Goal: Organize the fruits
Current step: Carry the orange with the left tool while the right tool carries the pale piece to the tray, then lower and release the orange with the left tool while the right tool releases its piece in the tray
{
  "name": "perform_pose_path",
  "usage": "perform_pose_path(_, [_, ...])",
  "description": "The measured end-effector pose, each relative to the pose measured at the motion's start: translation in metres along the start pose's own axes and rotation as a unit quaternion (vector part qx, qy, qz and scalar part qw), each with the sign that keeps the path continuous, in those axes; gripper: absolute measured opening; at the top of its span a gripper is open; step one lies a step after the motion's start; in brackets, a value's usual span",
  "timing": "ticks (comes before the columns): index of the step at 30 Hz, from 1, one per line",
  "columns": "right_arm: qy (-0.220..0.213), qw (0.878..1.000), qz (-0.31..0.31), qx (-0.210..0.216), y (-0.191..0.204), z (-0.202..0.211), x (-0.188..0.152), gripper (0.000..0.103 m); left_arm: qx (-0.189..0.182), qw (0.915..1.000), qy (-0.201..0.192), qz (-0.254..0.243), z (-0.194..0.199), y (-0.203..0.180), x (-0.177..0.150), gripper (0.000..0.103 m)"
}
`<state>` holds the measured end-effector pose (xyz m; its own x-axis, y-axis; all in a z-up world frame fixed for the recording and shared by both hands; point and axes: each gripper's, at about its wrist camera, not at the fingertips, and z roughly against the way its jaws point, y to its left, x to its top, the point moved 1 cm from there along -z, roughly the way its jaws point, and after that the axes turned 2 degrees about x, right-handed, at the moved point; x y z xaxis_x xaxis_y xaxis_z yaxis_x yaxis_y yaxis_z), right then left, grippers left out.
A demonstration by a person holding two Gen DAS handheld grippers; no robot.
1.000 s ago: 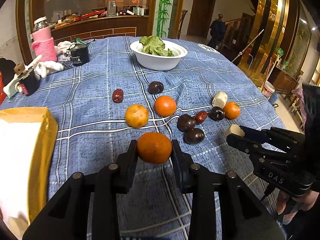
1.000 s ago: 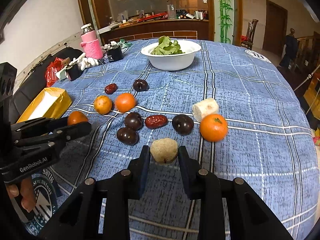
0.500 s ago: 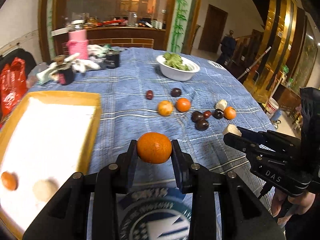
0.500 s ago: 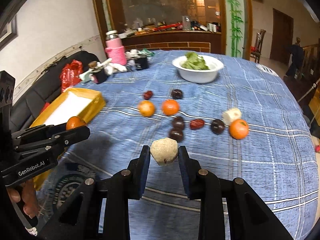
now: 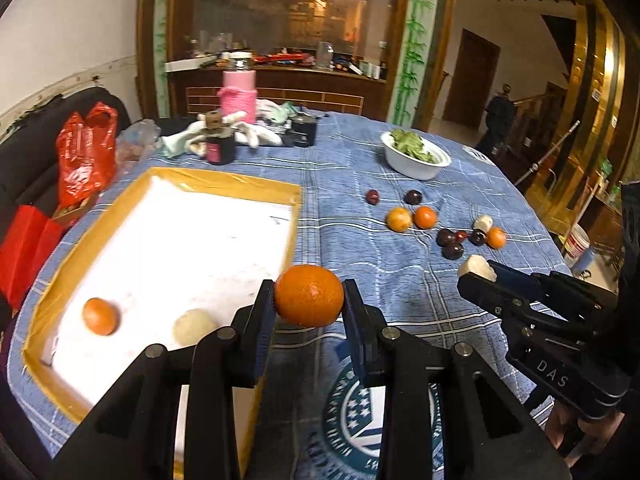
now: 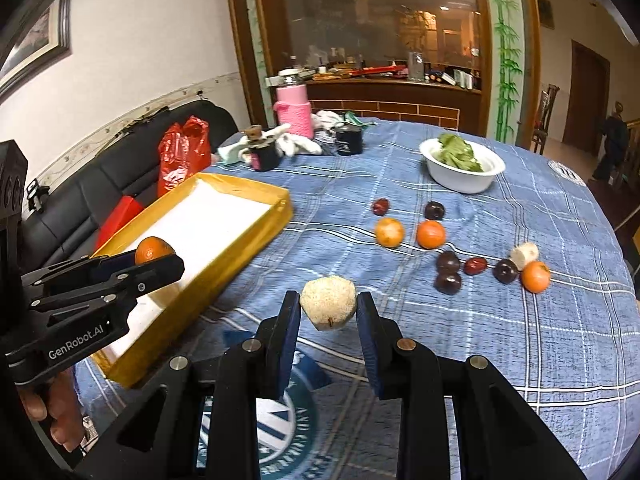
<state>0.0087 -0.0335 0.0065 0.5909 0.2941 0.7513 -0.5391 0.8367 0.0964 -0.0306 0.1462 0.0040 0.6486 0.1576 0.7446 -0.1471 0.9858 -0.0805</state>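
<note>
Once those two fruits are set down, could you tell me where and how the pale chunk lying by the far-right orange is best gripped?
Grip the pale chunk across its short width, on its long flanks, coming down from above. It lies on its side like a stubby cylinder. A dark plum and an orange crowd its near end, so the fingers probably fit best along the flanks.

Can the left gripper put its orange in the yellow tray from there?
Probably yes. The left gripper, shut on the orange, hangs by the yellow tray, whose near corner is just below it. The tray is open on top, holding only another orange and a pale fruit.
</note>
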Motion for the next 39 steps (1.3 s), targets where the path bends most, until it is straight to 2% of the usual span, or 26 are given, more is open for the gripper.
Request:
perform_pose_path(11, [-0.008,0.999,0.033,0.031,0.058,-0.002,0.013,0.029,0.048,0.9982,-0.006,0.036,0.017,0.046,-0.005,0.030])
perform_pose_path(24, [0.020,0.994,0.073,0.078,0.131,-0.059,0.034,0.029,0.099,0.9906,0.010,0.093,0.006,0.113,-0.015,0.030])
perform_pose_path(30, [0.034,0.992,0.077,0.090,0.149,-0.085,0.038,0.029,0.109,0.9886,0.014,0.102,0.002,0.127,-0.018,0.030])
perform_pose_path(39, [0.038,0.991,0.070,0.105,0.156,-0.104,0.037,0.029,0.115,0.9887,0.026,0.093,-0.006,0.125,-0.020,0.031])
